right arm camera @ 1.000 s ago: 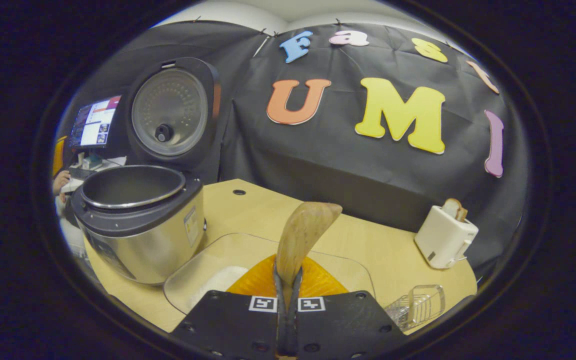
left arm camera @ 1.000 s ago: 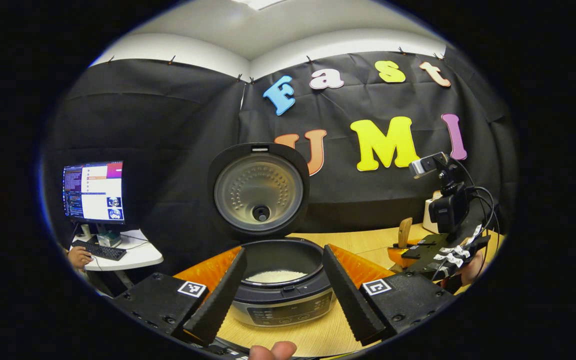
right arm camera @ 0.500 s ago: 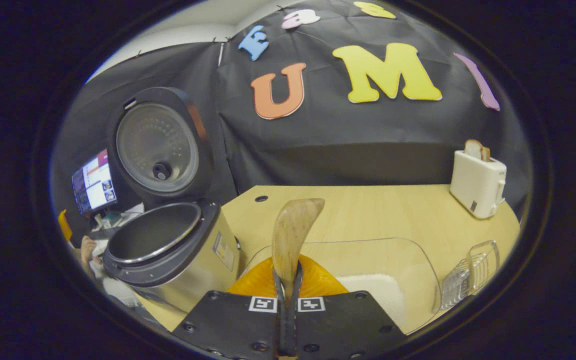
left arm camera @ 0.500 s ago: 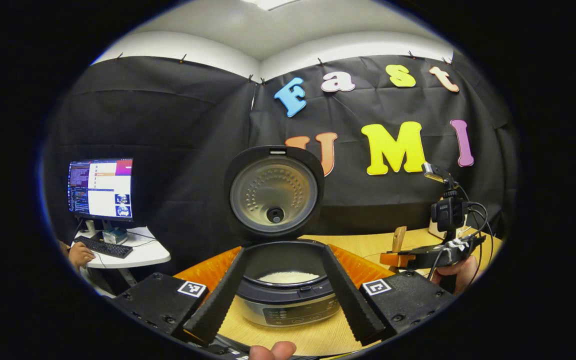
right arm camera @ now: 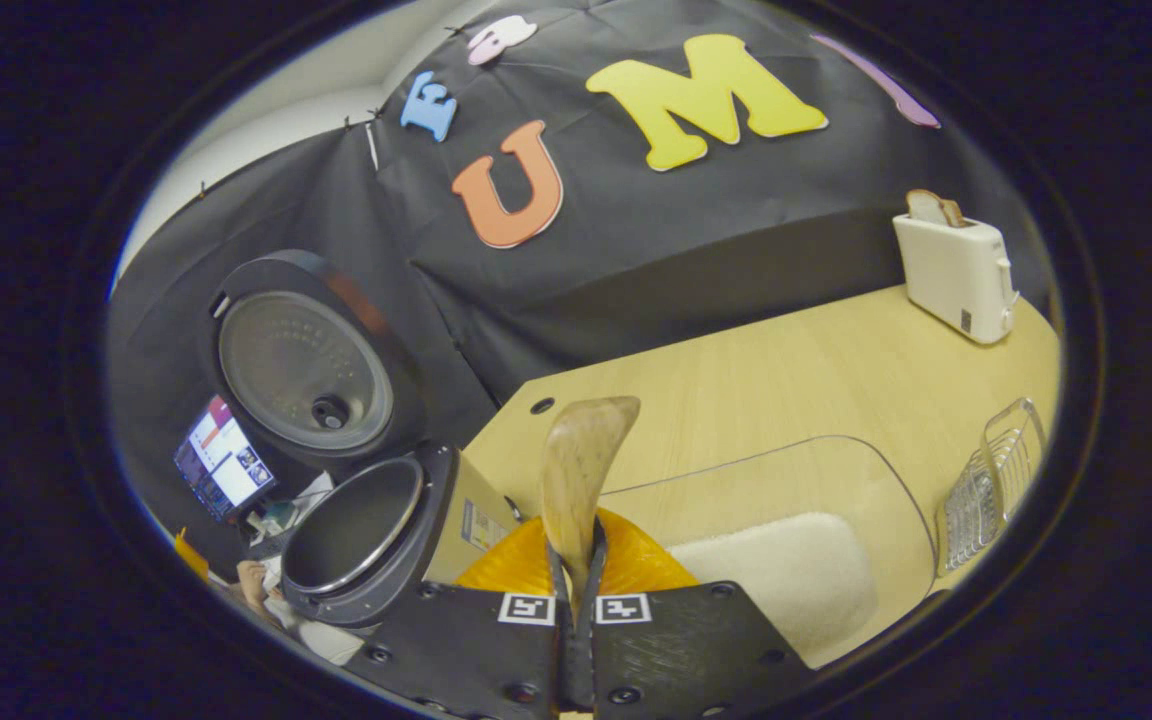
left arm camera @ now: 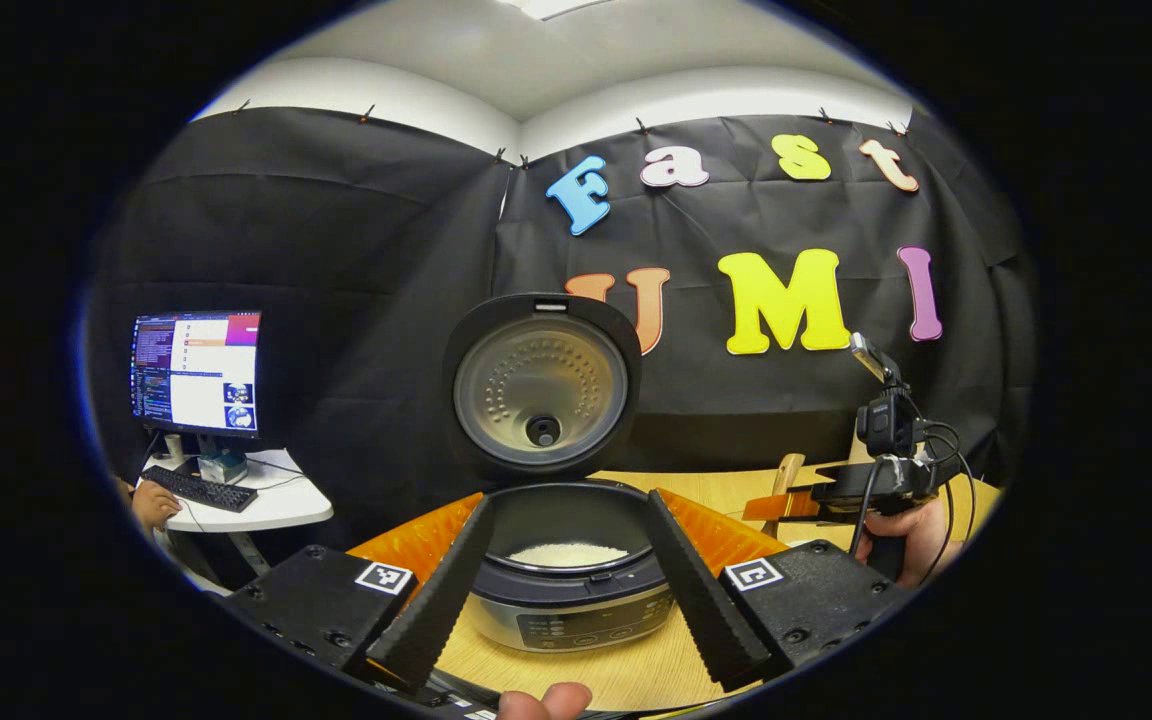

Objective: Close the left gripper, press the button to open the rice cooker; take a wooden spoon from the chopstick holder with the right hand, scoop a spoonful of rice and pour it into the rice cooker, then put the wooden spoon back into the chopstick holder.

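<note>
Wooden spoon held over the rice tray, rice cooker open.
The right gripper [right arm camera: 576,575] has its fingers clamped on the wooden spoon [right arm camera: 576,470]; the handle is hidden between them. The left gripper [left arm camera: 566,590] holds its fingers wide, framing the rice cooker [left arm camera: 561,560] on the tabletop [right arm camera: 796,370]. The chopstick holder [right arm camera: 996,470] is cut off at the edge.

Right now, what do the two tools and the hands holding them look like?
The left tool has two long ribbed wedge fingers on blocky black bodies, each bearing a square black-and-white marker. The right tool has the same marked black blocks. In the left gripper view it carries a camera, looping black cables and a bare hand.
</note>
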The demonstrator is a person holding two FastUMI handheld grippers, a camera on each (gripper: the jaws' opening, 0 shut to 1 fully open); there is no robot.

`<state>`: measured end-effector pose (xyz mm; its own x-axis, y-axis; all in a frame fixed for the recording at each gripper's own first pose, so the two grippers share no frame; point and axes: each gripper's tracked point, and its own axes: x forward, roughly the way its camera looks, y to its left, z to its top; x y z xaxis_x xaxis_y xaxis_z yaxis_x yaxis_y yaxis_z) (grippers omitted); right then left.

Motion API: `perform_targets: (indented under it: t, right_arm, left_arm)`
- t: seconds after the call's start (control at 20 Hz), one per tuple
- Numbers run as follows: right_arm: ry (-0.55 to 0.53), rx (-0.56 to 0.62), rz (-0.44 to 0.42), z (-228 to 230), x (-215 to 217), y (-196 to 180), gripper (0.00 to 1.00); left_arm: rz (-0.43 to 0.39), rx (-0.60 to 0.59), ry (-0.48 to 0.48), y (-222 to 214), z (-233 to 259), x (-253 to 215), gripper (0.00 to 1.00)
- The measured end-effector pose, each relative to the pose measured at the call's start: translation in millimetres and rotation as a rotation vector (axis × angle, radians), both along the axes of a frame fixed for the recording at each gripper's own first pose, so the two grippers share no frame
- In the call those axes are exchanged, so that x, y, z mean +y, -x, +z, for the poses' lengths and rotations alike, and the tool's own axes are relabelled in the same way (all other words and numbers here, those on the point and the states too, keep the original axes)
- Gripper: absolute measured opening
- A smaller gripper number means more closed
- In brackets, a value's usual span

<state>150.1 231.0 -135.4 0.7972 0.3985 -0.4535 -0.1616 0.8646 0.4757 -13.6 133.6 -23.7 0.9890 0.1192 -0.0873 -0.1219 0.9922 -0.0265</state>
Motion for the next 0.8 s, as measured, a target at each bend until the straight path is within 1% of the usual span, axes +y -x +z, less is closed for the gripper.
perform_targets:
  t: [0.2, 0.4, 0.6, 0.65, 0.7, 0.75, 0.8]
  right_arm:
    - [-0.052, 0.006, -0.041, -0.2, -26.4, -1.0, 0.00]
    - [-0.154, 0.014, -0.064, 9.1, -49.2, 2.3, 0.00]
    - [-0.227, 0.020, -0.125, 14.5, -80.2, -5.5, 0.00]
    - [-0.241, 0.021, -0.135, 15.6, -85.4, -7.8, 0.00]
    - [-0.259, 0.020, -0.145, 18.4, -89.6, -8.8, 0.00]
    - [-0.273, 0.018, -0.156, 21.7, -94.0, -10.3, 0.00]
    - [-0.277, 0.001, -0.169, 26.3, -98.7, -11.0, 0.00]
  left_arm:
    - [0.007, -0.001, -0.001, -0.2, -1.3, 0.4, 0.97]
    - [-0.009, 0.007, 0.010, -2.5, -3.9, -5.4, 0.97]
    - [-0.012, 0.000, 0.004, -1.5, -1.7, -4.8, 0.97]
    - [-0.009, 0.000, 0.003, -1.3, -1.9, -3.3, 0.97]
    - [-0.004, -0.001, -0.001, -0.7, -2.3, -0.7, 1.00]
    - [0.003, 0.000, -0.004, 0.3, -2.4, 2.0, 0.97]
    - [0.011, -0.003, -0.009, 1.6, -1.2, 5.3, 0.97]
